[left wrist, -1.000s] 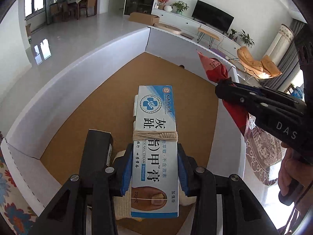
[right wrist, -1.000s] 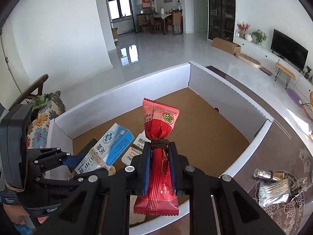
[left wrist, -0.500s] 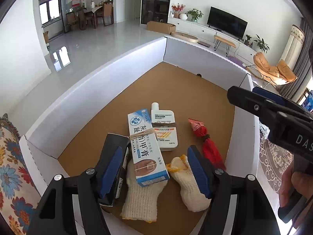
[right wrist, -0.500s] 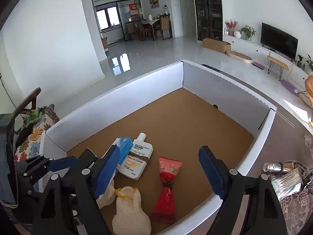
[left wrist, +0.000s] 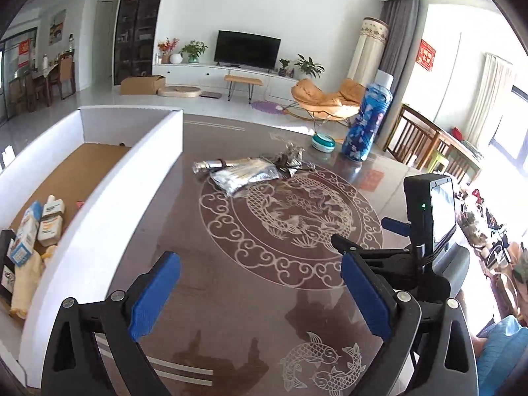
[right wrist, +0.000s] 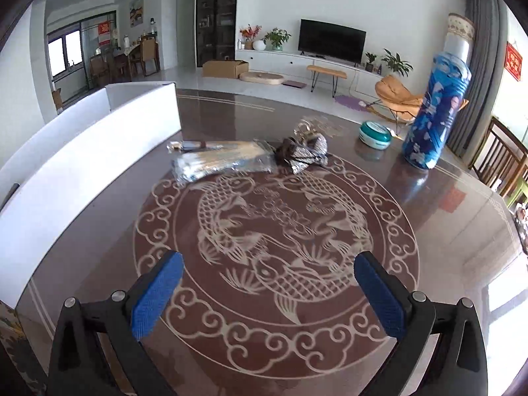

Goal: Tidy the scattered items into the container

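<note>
Cotton swabs [right wrist: 224, 162] are lying at twelve o'clock on the counter [right wrist: 297, 297]; both claws, left claw [left wrist: 260, 292] and right claw [right wrist: 269, 292], have just been spreading, holding nothing.

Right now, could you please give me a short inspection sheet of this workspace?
Surface: dark glossy table with fish motif.
Job's things: white box holds cream carton, bottle, cotton gloves; clear swab packet, foil tube and crumpled foil wrapper lie outside it.
Clutter: blue flask, teal tin.
Grippers: left gripper and right gripper open, empty, jaws just widened.
Cables: nothing seen.
Surroundings: living room, television, chairs.
</note>
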A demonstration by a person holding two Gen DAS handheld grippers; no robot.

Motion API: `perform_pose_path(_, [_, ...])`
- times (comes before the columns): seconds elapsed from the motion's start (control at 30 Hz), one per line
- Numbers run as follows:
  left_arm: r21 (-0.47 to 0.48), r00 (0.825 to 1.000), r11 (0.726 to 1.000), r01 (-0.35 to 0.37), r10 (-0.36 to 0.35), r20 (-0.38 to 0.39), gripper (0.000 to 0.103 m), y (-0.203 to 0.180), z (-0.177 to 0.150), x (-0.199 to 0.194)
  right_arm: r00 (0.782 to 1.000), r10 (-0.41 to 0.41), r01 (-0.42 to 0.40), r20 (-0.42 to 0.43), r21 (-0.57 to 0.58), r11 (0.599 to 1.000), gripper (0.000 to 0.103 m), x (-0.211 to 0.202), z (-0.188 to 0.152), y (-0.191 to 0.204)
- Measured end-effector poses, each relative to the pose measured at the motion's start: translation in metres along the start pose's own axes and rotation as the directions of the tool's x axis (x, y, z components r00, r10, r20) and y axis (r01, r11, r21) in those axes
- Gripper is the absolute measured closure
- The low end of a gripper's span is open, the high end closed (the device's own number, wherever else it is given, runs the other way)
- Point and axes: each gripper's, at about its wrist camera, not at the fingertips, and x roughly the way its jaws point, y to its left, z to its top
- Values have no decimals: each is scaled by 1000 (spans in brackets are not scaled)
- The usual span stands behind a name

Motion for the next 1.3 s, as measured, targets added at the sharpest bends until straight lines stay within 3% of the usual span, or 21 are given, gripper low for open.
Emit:
perform_pose_path(0.13, [78, 995, 997, -16, 24, -98, 4, -32, -27, 53, 997, -66, 70, -45, 76, 995, 0, -4, -47, -56])
perform_pose_path(0.27, [112, 992, 993, -31, 45, -121, 4, -38, -37, 78, 996, -62, 70, -70, 128, 989, 0, -4, -69, -71])
perform_pose_path(0.43, [134, 995, 990, -34, 46, -87, 4, -37, -34, 88, 995, -53, 62, -82, 116, 991, 0, 1, -69, -54])
perform_pose_path(0.87, [84, 991, 996, -5, 16, -132, 4, -30, -34, 104, 993, -38, 51, -114, 111, 992, 0, 9, -68, -51])
perform_pose_path(1.3, [138, 985, 989, -60, 81, -151, 3, -40, -36, 109, 993, -14, 30, -121, 133, 991, 0, 10, -68, -54])
